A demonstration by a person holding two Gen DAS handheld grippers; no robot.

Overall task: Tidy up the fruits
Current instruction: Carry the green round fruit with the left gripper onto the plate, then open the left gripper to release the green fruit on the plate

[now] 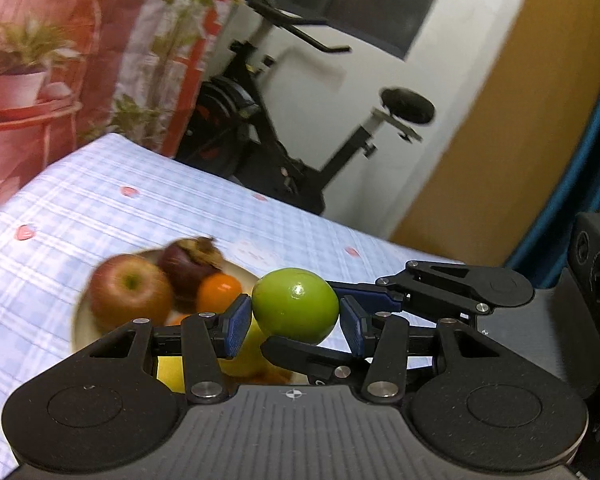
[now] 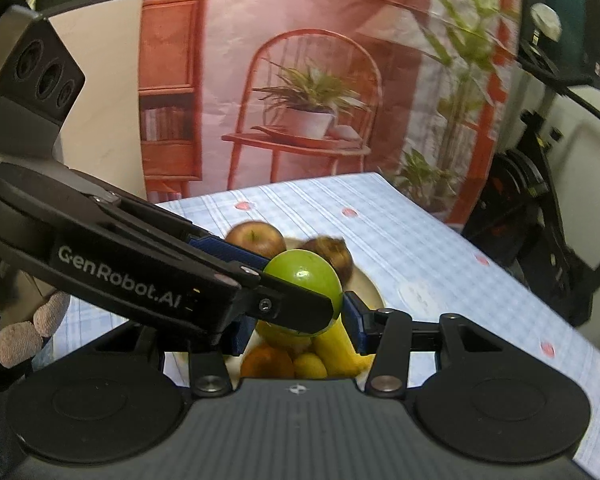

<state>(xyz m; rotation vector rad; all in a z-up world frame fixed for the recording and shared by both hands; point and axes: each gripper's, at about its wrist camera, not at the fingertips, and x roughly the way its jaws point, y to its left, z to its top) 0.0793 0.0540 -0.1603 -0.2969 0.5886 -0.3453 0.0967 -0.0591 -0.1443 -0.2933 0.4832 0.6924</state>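
Fruit, a green apple (image 2: 306, 276), meets left gripper (image 2: 300, 304) marked "GenRobot.AI".

Below the tongs, the plate (image 1: 80, 320) was crowded with a red apple (image 1: 130, 292), an orange (image 1: 219, 292) and bananas (image 2: 340, 344). Open bench (image 1: 100, 208) lay beyond and to either side; an exercise bike (image 1: 268, 120) stood past its far edge.

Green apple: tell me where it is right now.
The green apple is off the table, centre of both wrist views, gripped between the jaws of both grippers, just above the plate holding a red apple, orange and banana.
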